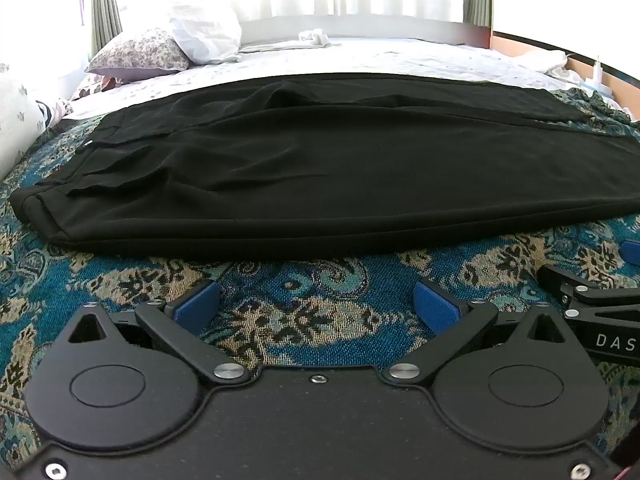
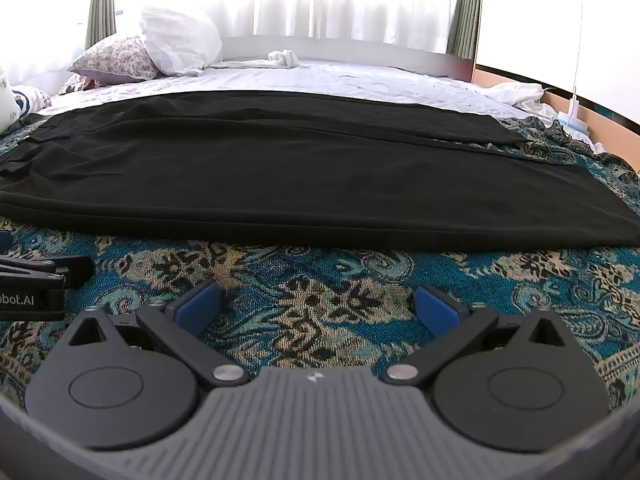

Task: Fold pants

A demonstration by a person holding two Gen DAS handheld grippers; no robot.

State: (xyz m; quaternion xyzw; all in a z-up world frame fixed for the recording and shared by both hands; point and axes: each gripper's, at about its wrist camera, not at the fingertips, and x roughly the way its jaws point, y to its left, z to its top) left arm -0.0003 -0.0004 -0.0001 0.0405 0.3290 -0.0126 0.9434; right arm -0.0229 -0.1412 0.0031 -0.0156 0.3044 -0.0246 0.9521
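Note:
Black pants (image 1: 320, 168) lie flat across the patterned blue bedspread (image 1: 304, 292), waistband to the left, legs running right, one leg laid over the other. They also show in the right wrist view (image 2: 304, 176). My left gripper (image 1: 318, 304) is open and empty, low over the bedspread just short of the pants' near edge. My right gripper (image 2: 318, 306) is open and empty, also just short of the near edge, further right. Each gripper shows at the edge of the other's view: the right one (image 1: 592, 300), the left one (image 2: 40, 280).
Behind the pants is a white sheet (image 1: 360, 60) with a floral pillow (image 1: 140, 54), a white pillow (image 1: 204, 36) and a small white cloth (image 1: 314, 38). A curtained bright window (image 2: 320, 0) is behind the bed. A wooden bed frame (image 2: 520, 76) runs at the right.

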